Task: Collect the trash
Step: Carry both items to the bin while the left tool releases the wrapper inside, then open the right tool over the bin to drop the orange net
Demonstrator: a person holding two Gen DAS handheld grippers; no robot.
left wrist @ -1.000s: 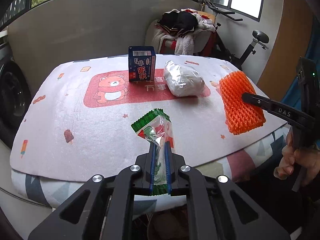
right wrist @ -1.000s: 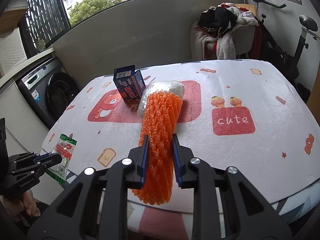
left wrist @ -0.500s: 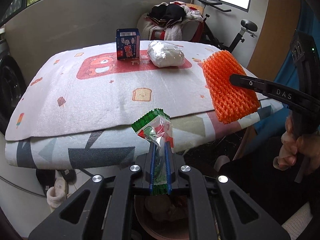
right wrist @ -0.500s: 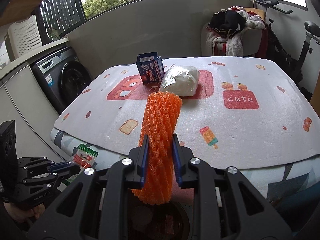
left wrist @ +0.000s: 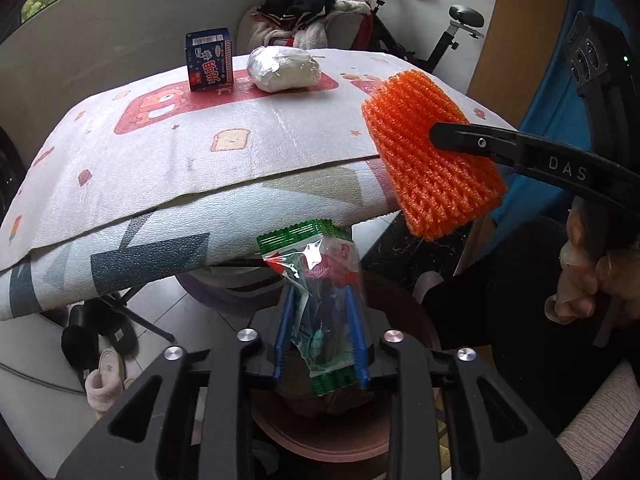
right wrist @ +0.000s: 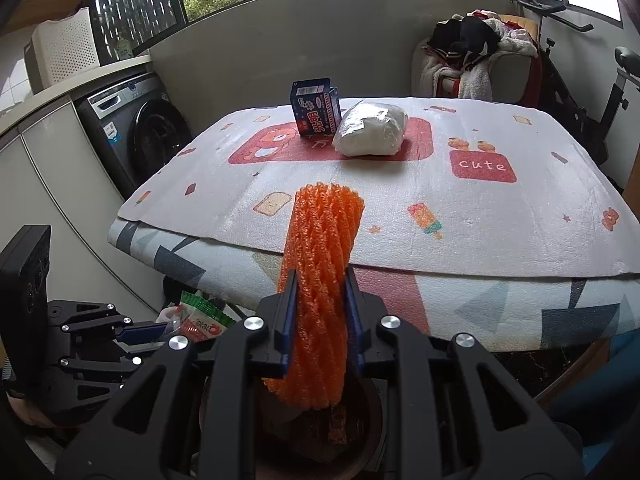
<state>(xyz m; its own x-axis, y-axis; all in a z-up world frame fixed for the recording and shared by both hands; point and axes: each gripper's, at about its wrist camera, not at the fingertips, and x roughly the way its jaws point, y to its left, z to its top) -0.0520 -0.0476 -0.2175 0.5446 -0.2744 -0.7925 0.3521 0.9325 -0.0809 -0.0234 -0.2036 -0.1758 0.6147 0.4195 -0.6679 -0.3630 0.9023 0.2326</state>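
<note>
Your left gripper (left wrist: 320, 336) jaws are opening around the upright snack wrapper (left wrist: 320, 280); your right gripper (right wrist: 320, 320) jaws are pinching the upright orange foam net (right wrist: 320, 264).

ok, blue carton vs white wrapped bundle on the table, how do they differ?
The blue carton is a printed box with flat faces, standing upright; the white wrapped bundle is a rounded lump in shiny clear film, lying low. The carton stands taller, the bundle spreads wider. Both sit close together at the table's far side.

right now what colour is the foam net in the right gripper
Bright orange foam net, clamped in the right gripper; clearest in the right wrist view.
</note>
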